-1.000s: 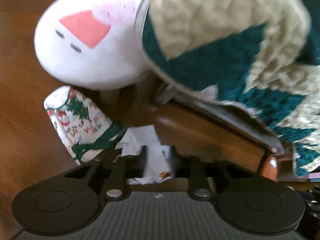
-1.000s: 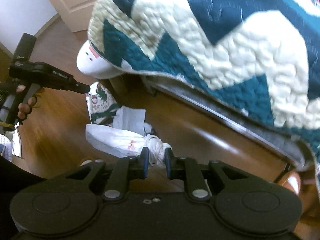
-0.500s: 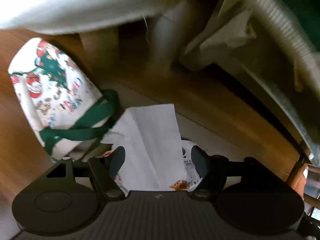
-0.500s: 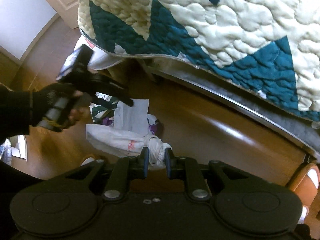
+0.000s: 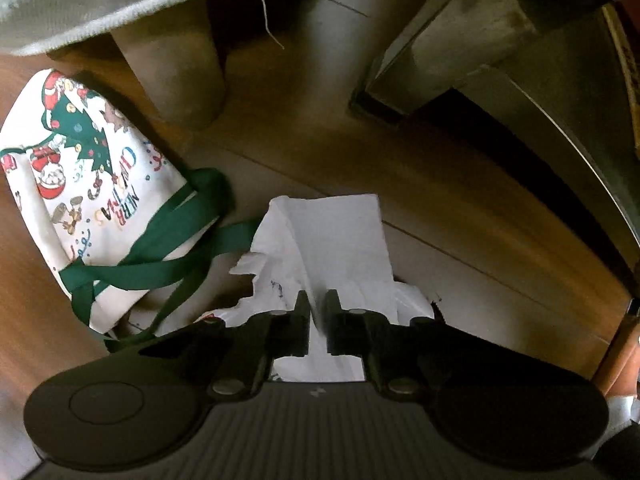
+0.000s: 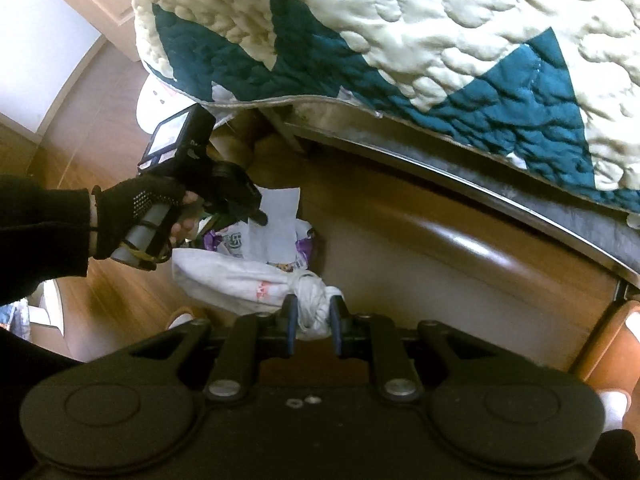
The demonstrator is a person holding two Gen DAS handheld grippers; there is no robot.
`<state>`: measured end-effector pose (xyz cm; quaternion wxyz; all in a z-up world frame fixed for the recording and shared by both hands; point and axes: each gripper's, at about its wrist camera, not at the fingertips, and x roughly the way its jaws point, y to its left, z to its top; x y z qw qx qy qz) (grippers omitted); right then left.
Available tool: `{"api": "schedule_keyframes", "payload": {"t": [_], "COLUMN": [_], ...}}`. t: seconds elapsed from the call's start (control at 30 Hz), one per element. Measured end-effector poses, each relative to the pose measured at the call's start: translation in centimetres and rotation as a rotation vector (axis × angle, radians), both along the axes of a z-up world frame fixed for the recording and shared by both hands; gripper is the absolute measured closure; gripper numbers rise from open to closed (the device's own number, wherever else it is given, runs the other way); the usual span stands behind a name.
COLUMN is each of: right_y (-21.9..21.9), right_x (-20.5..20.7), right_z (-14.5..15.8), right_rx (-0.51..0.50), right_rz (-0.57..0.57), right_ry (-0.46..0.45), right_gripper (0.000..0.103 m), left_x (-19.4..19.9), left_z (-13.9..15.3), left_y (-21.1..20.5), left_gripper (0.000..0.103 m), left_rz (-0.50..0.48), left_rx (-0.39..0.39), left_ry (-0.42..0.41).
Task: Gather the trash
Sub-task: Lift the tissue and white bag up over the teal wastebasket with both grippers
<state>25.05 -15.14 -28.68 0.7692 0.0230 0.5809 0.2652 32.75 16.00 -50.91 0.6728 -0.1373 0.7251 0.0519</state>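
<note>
A white sheet of paper lies on the wooden floor beside the bed. My left gripper points straight down, and its jaws are shut on the paper's near part. The right wrist view shows the same paper under the left gripper, which a black-gloved hand holds. My right gripper is shut on the knotted neck of a white plastic bag. A purple wrapper lies under the paper.
A Christmas-print cloth bag with green ribbons lies left of the paper. A round furniture leg stands behind it. A teal and cream quilt hangs over the bed frame to the right. Wooden floor runs to the left.
My left gripper has dropped to the floor, spread its jaws around the white paper, then shut on it. My right gripper still holds the bag's knot and has sunk slightly.
</note>
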Motion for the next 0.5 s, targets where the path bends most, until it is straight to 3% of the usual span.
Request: {"api": "schedule_keyframes", "payload": {"t": [0.23,0.5], "right_y": [-0.2,0.0], "right_x": [-0.2,-0.6], "right_z": [0.1,2.3], "right_rx": [-0.028,-0.038], "right_rz": [-0.014,-0.013], "right_ry": [-0.038,-0.160], "right_gripper": [0.086,0.086], "left_x": [-0.6,-1.7], "left_z": [3.3,14.5], "left_y": [0.0,-0.4], "left_gripper": [0.102,0.102], "left_rz": [-0.046,-0.157], "left_rx": [0.003,0.032], "left_ry": [-0.052,-0.201]}}
